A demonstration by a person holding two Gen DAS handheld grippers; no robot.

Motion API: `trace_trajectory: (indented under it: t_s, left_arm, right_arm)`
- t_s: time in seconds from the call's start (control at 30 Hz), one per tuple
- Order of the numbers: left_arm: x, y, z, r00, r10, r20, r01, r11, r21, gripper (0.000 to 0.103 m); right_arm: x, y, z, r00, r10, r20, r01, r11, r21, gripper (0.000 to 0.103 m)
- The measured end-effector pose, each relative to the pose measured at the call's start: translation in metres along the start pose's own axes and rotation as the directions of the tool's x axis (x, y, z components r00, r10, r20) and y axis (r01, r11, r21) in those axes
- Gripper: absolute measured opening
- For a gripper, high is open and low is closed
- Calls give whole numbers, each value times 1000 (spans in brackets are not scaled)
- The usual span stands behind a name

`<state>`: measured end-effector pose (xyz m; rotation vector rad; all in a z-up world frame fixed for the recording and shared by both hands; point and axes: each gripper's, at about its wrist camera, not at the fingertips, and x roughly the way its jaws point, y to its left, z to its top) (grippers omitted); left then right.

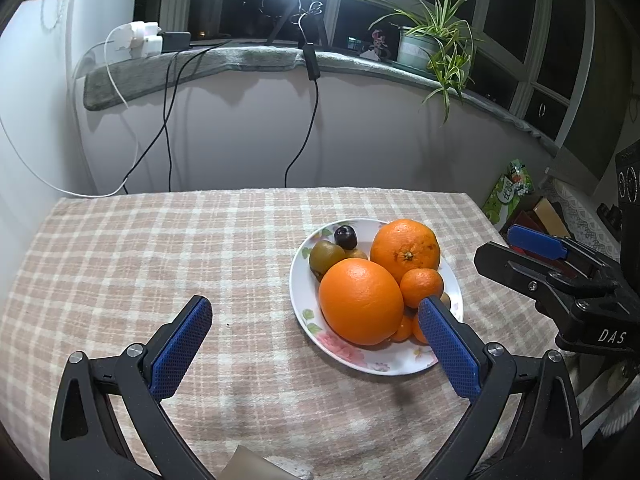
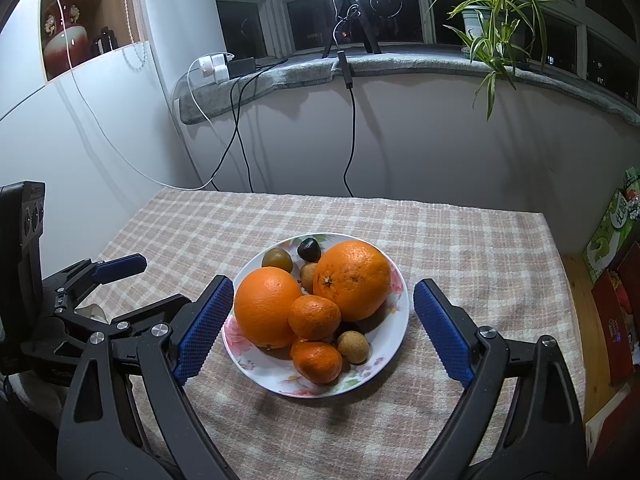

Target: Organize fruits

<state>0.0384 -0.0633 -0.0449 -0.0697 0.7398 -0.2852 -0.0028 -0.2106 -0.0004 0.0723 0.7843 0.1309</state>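
I have both grippers hovering over the checked tablecloth point(image 2: 460, 240), jaws spread wide and holding nothing. My left gripper point(image 1: 316, 344) sits just to the left of the plate point(image 1: 400, 360); my right gripper point(image 2: 324, 328) frames the plate point(image 2: 276, 380) between its blue pads point(image 2: 440, 328). All the fruit is piled on that plate: 2 big oranges point(image 2: 266, 312), 2 small mandarins point(image 2: 314, 317), a green kiwi point(image 2: 277, 259), a dark plum point(image 2: 309, 249) and small brown longans point(image 2: 353, 346).

A plate point(image 2: 256, 364) sits on the worktop point(image 2: 460, 240). In it, two big oranges point(image 2: 266, 306) lie side by side. Two small oranges point(image 2: 314, 317) lie near them in front. A plant point(image 2: 494, 28) stands far behind on the sill.
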Motion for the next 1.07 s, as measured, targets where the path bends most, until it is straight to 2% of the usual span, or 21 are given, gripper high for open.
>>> trace_trajectory:
  t_s: [1.07]
  left_arm:
    - [-2, -1, 0, 999, 9, 34, -10, 999, 33, 102]
  right_arm:
    - [7, -20, -3, 999, -31, -21, 32, 998, 58, 94]
